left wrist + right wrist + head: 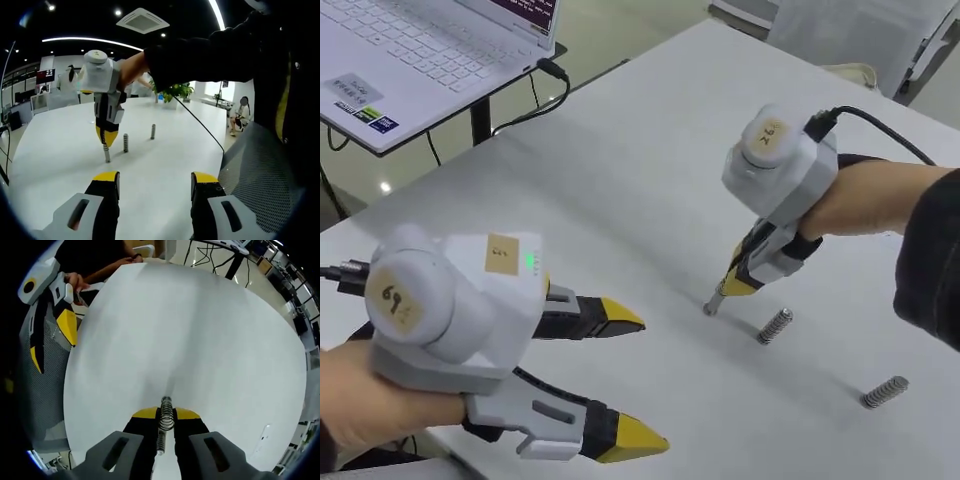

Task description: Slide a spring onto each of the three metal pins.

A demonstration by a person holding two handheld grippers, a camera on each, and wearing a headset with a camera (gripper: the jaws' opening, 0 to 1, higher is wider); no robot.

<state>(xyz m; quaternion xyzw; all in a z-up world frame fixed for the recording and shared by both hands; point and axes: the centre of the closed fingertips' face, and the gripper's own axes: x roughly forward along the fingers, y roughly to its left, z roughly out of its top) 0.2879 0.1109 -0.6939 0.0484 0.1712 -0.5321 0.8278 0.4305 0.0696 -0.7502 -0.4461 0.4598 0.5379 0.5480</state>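
The spring (165, 402) is pinched between the pressed-in yellow tips of the right gripper (166, 415). It lies along the jaws, its far end poking out past them. In the head view that end touches the table (640, 170), with the gripper tilted down onto it from 1 o'clock. Whether a pin sits inside the coil cannot be told.

A second spring (775, 325) stands near it at 4 o'clock. A third spring (885, 392) stands further out on the same line, apart from both. In the left gripper view both stand upright on the table.

The left gripper (630, 378) hangs at 8 o'clock from the held spring, well apart. Its jaws are spread wide with nothing between them, the tips pointing toward 3 o'clock.

A round sticker (395, 300) on the left gripper carries two characters that look like "69" or "L9"; I cannot tell which. A square label (502, 254) beside a green light (530, 262) is too small to read. The right gripper's own tan disc (772, 138) has marks I cannot make out. A black cable (880, 125) leaves that gripper toward 3 o'clock.

At 11 o'clock in the head view lies an open white laptop (410, 50). The decals by its keyboard are unreadable.
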